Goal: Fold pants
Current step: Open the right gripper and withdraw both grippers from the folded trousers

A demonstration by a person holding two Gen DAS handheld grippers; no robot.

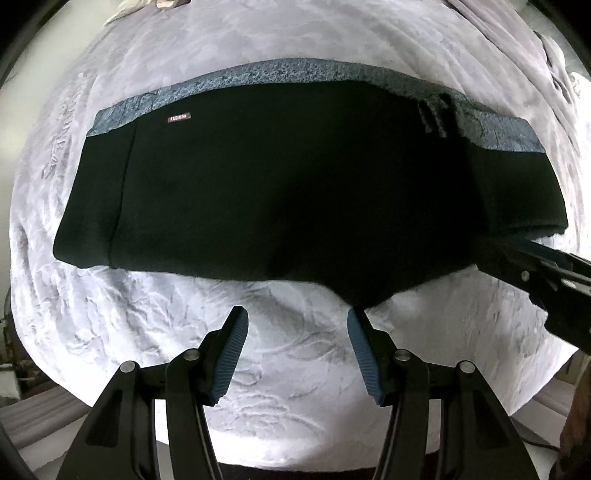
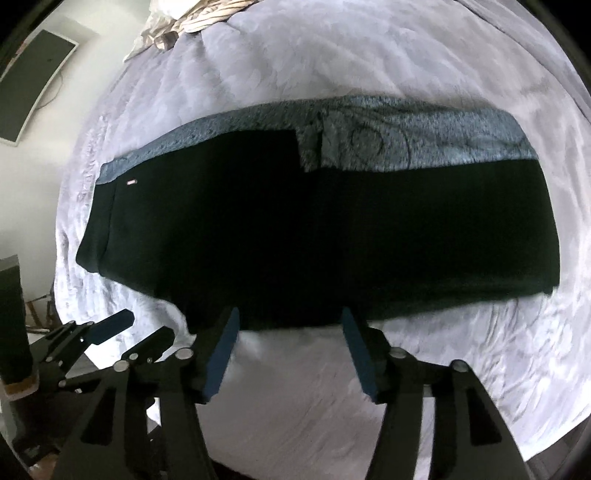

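Left tool (image 1: 297,314), seen at the bottom centre of its own view, stands with its two blue-padded fingers (image 1: 229,354) apart and nothing between them; the right fingertip lies just at the lower edge of the pants (image 1: 280,192), though contact cannot be confirmed. Right tool (image 2: 290,315), at the bottom centre of its view, likewise stands with fingers apart, the tips overlapping the near hem of the dark cloth; the blur there leaves it unclear whether they touch it, and no fabric lies pinched between the pads. Black pants lie flat and folded lengthwise across the middle of both frames on a pale, embossed bedspread (image 1: 258,362), with a blue-grey fleecy lining (image 1: 280,74) exposed along the upper edge and a small label (image 1: 179,117) at upper left. Each tool appears in the other's view: the right at the right edge (image 1: 535,269), the left at lower left (image 2: 110,328). Rumpled striped cloth (image 2: 192,22) sits at the top.
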